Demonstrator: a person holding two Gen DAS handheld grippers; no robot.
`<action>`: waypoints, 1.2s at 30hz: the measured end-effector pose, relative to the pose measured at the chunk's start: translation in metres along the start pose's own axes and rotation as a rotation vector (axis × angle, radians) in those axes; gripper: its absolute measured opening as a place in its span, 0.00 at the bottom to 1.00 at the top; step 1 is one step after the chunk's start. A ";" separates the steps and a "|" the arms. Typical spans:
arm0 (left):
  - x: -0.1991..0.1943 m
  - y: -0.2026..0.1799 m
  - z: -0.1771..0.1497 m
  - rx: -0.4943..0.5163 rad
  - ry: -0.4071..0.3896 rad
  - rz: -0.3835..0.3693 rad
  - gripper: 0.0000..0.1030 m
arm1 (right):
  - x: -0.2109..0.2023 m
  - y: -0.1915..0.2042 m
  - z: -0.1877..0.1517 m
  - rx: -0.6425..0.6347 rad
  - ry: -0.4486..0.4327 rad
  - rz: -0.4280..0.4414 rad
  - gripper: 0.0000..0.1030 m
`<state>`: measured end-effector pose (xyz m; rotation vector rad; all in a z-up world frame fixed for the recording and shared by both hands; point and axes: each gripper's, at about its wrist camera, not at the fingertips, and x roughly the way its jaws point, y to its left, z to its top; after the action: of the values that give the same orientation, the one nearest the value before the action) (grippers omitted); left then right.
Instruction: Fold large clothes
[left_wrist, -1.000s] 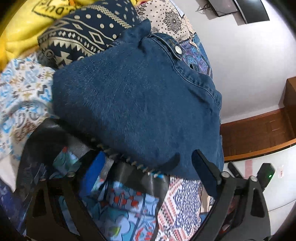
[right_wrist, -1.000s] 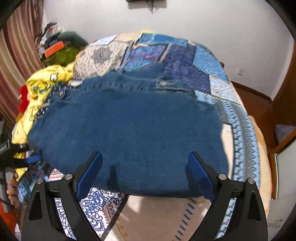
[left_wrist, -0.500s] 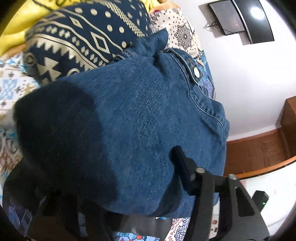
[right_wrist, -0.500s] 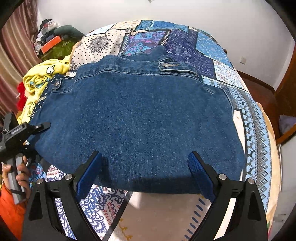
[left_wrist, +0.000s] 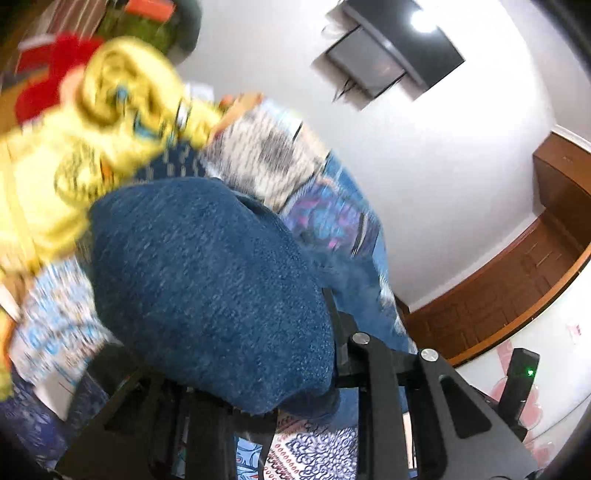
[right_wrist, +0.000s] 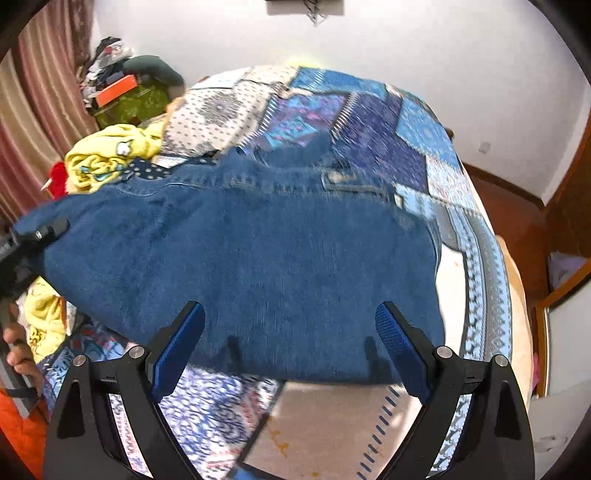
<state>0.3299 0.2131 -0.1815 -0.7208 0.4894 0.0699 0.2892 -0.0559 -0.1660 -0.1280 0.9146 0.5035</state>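
Since the frame 0.5 s earlier, the left edge of the dark blue denim garment (right_wrist: 251, 266) has risen off the patchwork bed cover (right_wrist: 373, 122), and the left wrist view has tilted upward toward the white wall.

1. Garment position: the denim lies across the near half of the bed. Its left edge is lifted; its right portion rests flat on the cover. In the left wrist view it fills the centre as a bulging fold (left_wrist: 207, 280).
2. Left gripper (right_wrist: 33, 240): its tips appear clamped on the raised left edge. In its own view the denim covers the fingers, so the closure is a judgement, not a direct reading.
3. Right gripper (right_wrist: 291, 347): fingers spread wide, holding nothing, hovering just above the near hem.

Risks:
- Heavy denim may slip from a shallow 1-sided pinch, dropping the fold short.
- With the right side unpinned, the whole garment may drag leftward instead of folding.
- The yellow crumpled cloth (right_wrist: 110, 151) lies just beyond the far left corner; a wide swing may catch it.
- Motion blur suggests speed, which favours a skewed crease.
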 end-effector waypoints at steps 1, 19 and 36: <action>-0.008 -0.002 0.004 0.012 -0.021 0.000 0.23 | -0.001 0.007 0.003 -0.015 -0.009 0.009 0.90; -0.037 -0.015 0.019 0.189 -0.088 0.143 0.23 | 0.118 0.110 0.010 -0.150 0.165 0.190 0.94; 0.036 -0.177 -0.044 0.497 0.070 -0.022 0.23 | 0.007 -0.040 -0.030 0.262 -0.017 0.108 0.94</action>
<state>0.3845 0.0474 -0.1167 -0.2412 0.5385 -0.0961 0.2897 -0.0977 -0.1936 0.1634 0.9665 0.4791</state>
